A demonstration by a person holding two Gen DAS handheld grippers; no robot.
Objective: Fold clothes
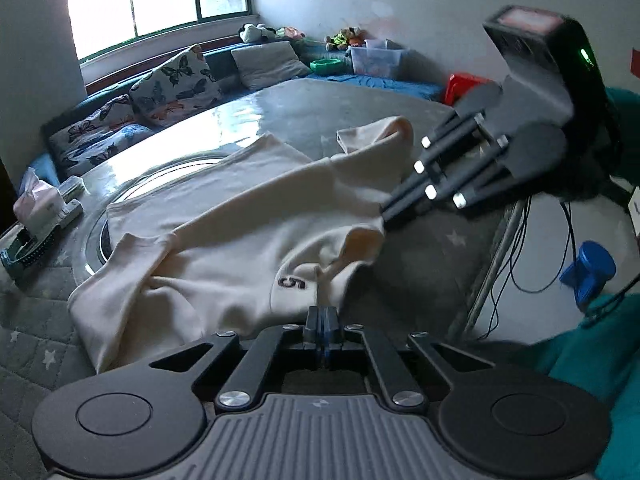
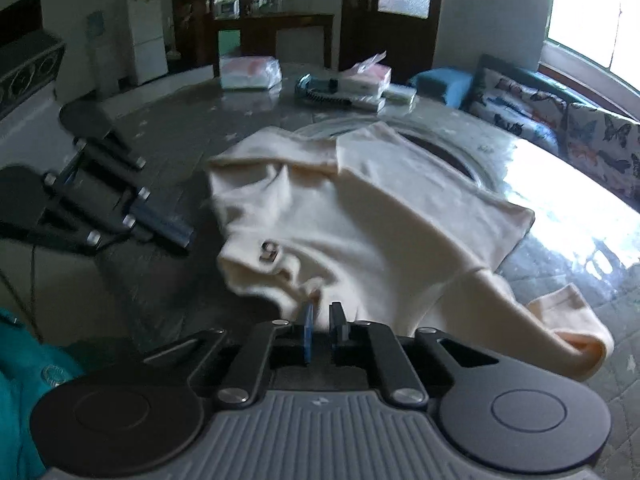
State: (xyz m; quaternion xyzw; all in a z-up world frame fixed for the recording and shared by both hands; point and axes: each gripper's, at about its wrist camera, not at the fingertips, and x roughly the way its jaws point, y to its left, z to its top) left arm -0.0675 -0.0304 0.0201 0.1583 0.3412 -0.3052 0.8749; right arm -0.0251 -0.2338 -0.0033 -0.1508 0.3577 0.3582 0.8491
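Two grippers work a cream shirt [image 1: 224, 216] on a glossy star-print table [image 1: 280, 104] beside butterfly cushions [image 1: 176, 76]. Left gripper [image 1: 321, 320] is pinched together at the hem; right gripper [image 2: 321, 316] stands narrowly parted around cloth.

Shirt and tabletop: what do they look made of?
Shirt: soft cream knit, likely cotton jersey, matte; it drapes and creases into loose folds, with a dark "5" mark near the hem.
Tabletop: hard, glossy, grey mottled, stone or glass by the look; it mirrors the window glare. A quilted star-print cover lies over its near part.
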